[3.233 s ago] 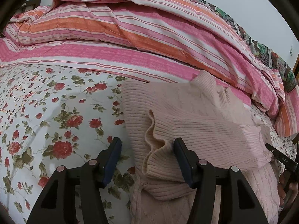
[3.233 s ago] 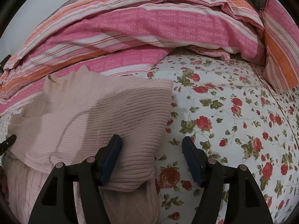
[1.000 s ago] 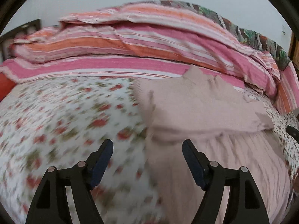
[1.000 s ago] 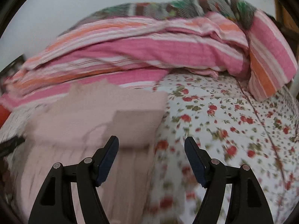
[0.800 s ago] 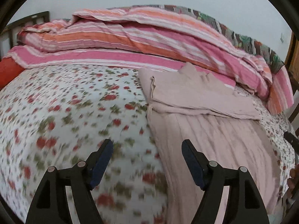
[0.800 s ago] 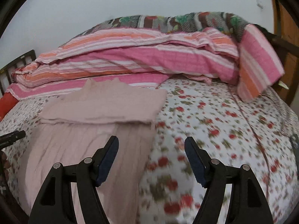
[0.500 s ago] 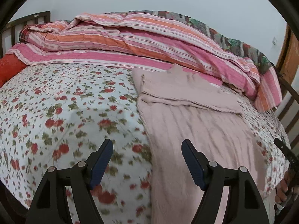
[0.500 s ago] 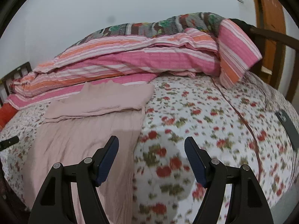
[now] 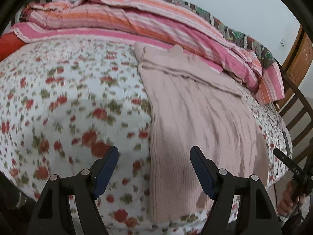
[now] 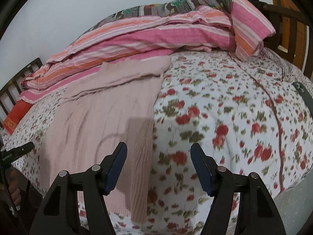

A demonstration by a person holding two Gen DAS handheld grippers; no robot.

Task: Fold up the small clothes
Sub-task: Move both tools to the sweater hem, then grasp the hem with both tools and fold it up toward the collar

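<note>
A pale pink ribbed knit sweater (image 9: 197, 121) lies flat on the floral bedsheet (image 9: 64, 101), its sleeves folded across the top near the collar and its hem at the bed's near edge. It also shows in the right wrist view (image 10: 101, 117). My left gripper (image 9: 154, 164) is open and empty, hovering above the sweater's lower left edge. My right gripper (image 10: 158, 160) is open and empty, hovering above the sweater's lower right edge. Each gripper's tip shows at the side of the other's view.
A pink and orange striped quilt (image 9: 148, 25) is piled along the far side of the bed, also in the right wrist view (image 10: 156, 35). A dark phone (image 10: 304, 96) lies on the sheet at right. A wooden bed frame (image 9: 297, 105) stands at right, with an orange pillow (image 10: 15, 115).
Both grippers have let go of the folded sleeves and pulled back from the sweater's top toward its hem and the bed's near edge. Both stay open.
</note>
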